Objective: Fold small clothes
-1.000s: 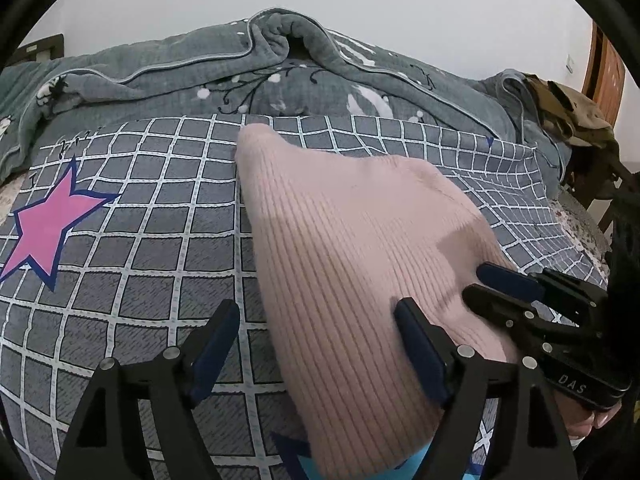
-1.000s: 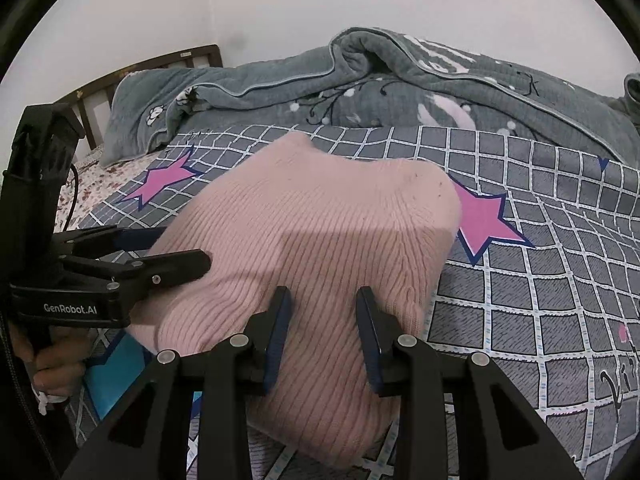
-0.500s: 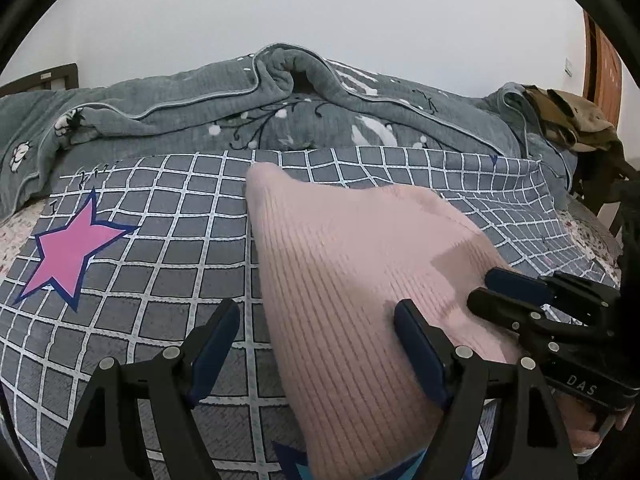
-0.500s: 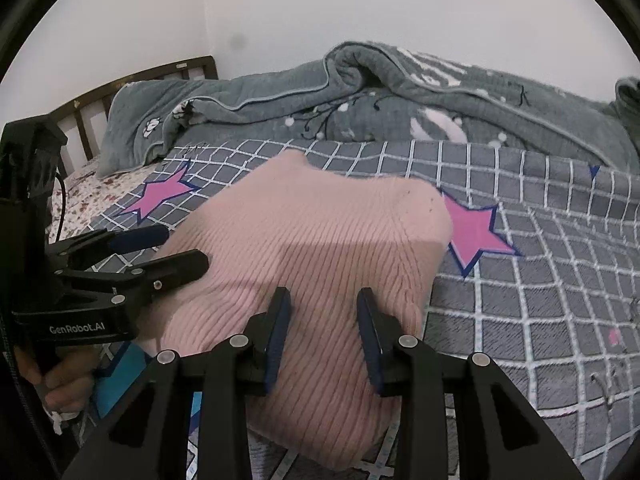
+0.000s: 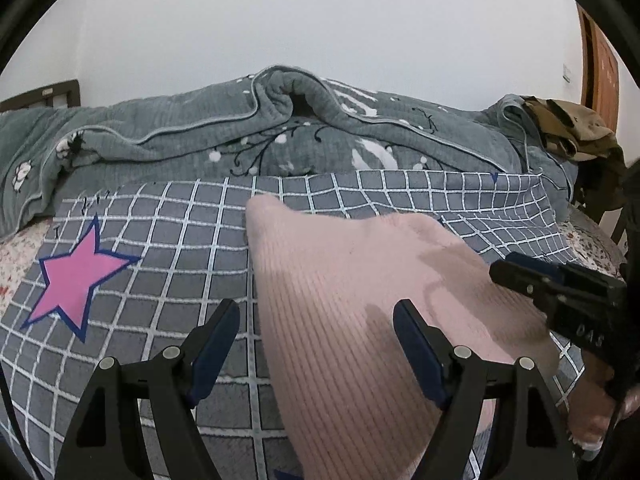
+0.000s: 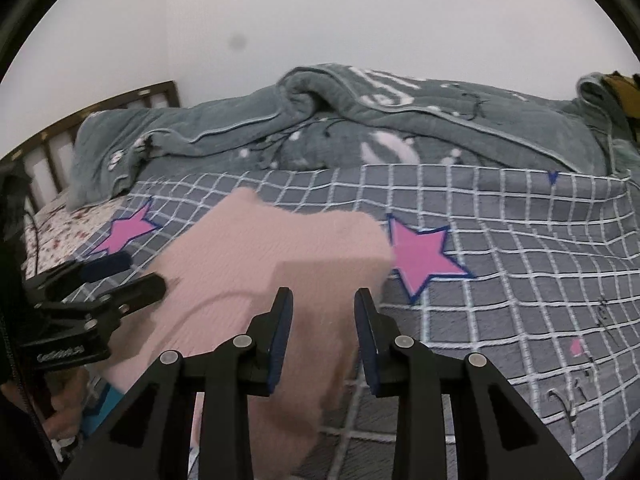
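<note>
A pink ribbed knit garment [image 5: 340,300] lies on the grey checked sheet [image 5: 160,248] of a bed. My left gripper [image 5: 316,308] stands open and wide, its left finger over the sheet and its right finger over the knit, straddling the garment's left edge. My right gripper [image 6: 323,296] hovers over the garment [image 6: 260,264] near its right side. Its jaws are narrow and closing, with pink fabric showing in the gap below them; I see no pad pressing on it. In the left wrist view the right gripper [image 5: 504,272] casts a shadow on the knit. The garment's near edge is hidden under both grippers.
A rumpled grey blanket [image 5: 280,132] runs along the back of the bed against the white wall. A wooden headboard [image 6: 100,120] stands at the left. Brown clothing [image 5: 568,128] is heaped on a chair at the right. A hand [image 5: 600,408] holds the right gripper.
Both views have tipped upward, showing more wall. The right gripper has risen a little and its picture is blurred. The left gripper stays open over the garment's left edge.
</note>
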